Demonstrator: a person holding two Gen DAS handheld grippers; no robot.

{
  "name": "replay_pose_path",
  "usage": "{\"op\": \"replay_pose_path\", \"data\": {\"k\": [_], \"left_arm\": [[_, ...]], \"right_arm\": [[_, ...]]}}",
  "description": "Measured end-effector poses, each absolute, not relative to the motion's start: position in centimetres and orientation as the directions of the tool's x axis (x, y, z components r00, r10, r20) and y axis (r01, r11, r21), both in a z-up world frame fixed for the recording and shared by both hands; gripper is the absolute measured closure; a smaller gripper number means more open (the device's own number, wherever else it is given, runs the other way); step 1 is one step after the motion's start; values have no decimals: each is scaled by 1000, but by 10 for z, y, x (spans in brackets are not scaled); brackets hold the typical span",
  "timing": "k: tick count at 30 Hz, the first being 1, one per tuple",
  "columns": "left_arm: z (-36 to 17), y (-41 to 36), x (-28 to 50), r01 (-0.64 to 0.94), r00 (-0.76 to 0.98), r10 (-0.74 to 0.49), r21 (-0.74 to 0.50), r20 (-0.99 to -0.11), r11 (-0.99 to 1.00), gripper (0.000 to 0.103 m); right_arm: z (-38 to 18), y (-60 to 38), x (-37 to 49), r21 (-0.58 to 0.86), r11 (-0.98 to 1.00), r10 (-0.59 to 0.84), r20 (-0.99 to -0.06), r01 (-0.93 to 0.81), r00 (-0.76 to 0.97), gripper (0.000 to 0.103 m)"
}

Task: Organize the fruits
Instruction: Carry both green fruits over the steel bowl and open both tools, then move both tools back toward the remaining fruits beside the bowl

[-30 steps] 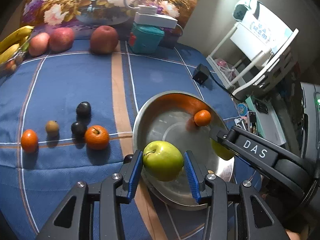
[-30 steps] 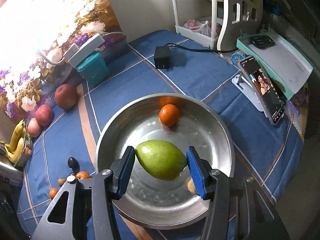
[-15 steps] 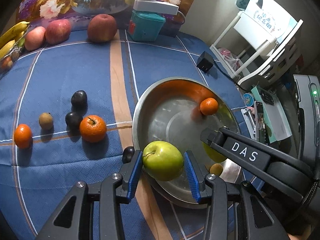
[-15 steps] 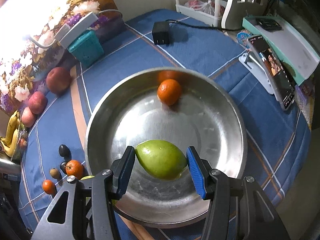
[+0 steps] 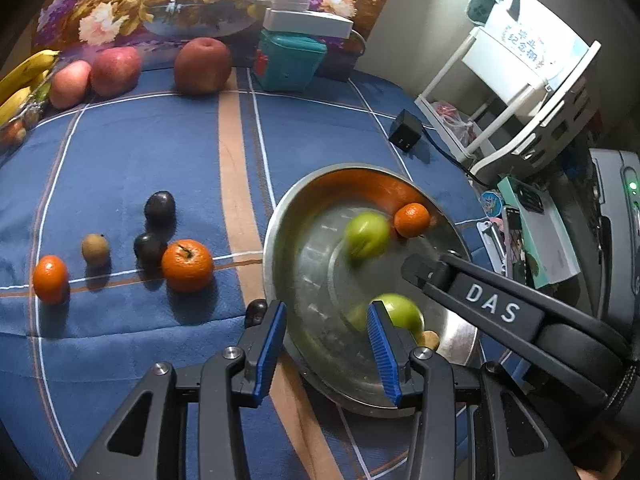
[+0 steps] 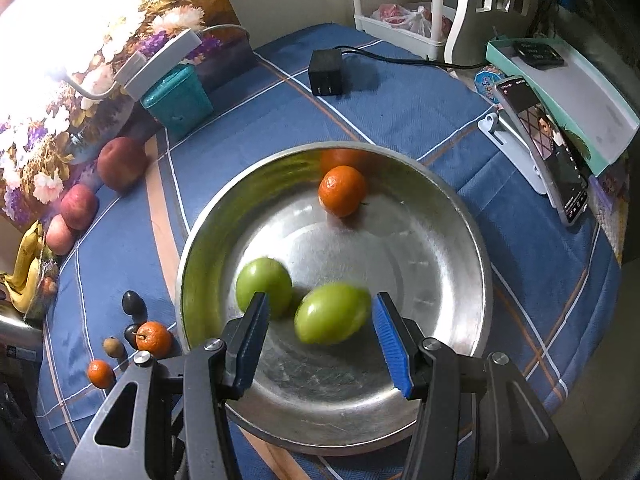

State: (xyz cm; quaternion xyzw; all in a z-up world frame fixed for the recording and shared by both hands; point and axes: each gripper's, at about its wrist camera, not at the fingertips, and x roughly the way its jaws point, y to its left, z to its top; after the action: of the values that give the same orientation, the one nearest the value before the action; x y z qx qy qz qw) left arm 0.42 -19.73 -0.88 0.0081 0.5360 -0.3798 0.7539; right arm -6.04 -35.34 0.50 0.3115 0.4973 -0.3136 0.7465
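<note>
**Two green fruits land in the bowl**

Both tongs are wide open and hold nothing. The left tongs (image 5: 327,340) and right tongs (image 6: 320,328) hover over the near side of the metal bowl (image 6: 476,248). Two green fruits, one round (image 6: 264,284) and one pointed (image 6: 331,314), lie loose and blurry in the bowl with a small orange (image 6: 343,190). Next, it seems, the left tongs must reach left for the big orange (image 5: 187,266) on the blue cloth (image 5: 120,160).

Scratched shiny metal bowl (image 6: 460,216)
</note>
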Motion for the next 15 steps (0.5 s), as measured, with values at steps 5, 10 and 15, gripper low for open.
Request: {"op": "replay_pose_path", "data": {"k": [5,10,15], "left_arm": [[-13,-189,12,547,149,-542,-388,-827,742,57],[-14,-176,22,499,174,-523,-383,-834,777,57],[-15,-156,37,424,217,-482,-363,-849,830,57]], "right_arm": [[7,-352,-60,155,613,-161,-936,775,314,48],[7,-351,-59,152,617,-159,-937,772,312,48],[8,-347,-56,149,627,-158,-937,765,312,48]]}}
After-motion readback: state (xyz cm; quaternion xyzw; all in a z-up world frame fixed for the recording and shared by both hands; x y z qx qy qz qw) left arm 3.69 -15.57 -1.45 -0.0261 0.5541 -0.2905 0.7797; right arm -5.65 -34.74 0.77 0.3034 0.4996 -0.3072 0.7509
